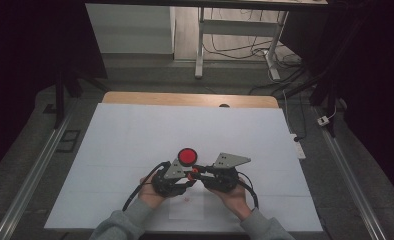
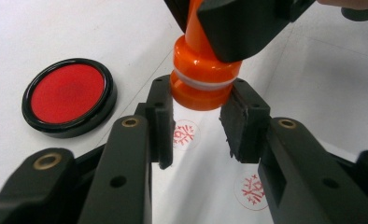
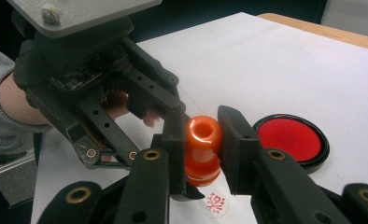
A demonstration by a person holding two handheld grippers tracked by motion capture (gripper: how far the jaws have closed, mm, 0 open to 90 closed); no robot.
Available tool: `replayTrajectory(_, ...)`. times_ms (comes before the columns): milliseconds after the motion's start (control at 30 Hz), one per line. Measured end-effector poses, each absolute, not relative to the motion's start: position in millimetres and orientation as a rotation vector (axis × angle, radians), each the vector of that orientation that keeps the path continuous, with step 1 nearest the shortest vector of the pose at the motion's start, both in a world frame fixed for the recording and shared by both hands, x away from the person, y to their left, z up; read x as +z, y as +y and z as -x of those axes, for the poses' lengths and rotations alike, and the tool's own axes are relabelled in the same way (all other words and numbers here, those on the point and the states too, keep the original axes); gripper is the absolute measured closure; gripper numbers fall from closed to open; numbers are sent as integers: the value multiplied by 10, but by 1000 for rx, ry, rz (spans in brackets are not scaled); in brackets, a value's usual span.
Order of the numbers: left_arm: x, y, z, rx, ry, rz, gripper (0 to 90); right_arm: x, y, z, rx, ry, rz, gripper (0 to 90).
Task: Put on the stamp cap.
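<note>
We grip the orange stamp (image 3: 203, 149) with both tongs, left gripper (image 2: 201, 123) low, right gripper (image 3: 201, 142) high. A red ink pad (image 2: 69, 95) sits just beside, and red stamp prints (image 2: 184, 133) mark the white paper (image 1: 135, 135) beneath.

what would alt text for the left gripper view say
Two black fingers of the left gripper flank the base of an orange stamp, which the right gripper holds from above over white paper. A round red ink pad lies at the left, and two red stamped marks show on the paper.
</note>
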State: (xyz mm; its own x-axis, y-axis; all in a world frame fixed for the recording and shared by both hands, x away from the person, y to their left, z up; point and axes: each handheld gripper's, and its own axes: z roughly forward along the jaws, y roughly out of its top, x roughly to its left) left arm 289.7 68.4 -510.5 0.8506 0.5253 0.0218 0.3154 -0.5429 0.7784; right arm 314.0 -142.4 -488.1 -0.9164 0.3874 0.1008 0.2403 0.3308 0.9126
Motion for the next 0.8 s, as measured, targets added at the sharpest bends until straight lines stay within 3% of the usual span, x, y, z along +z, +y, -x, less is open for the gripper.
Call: replayTrajectory(800,-5083,688,-2886,329,592,-2183,646,-4903,-1419,-3142,1642,2458,-593,721)
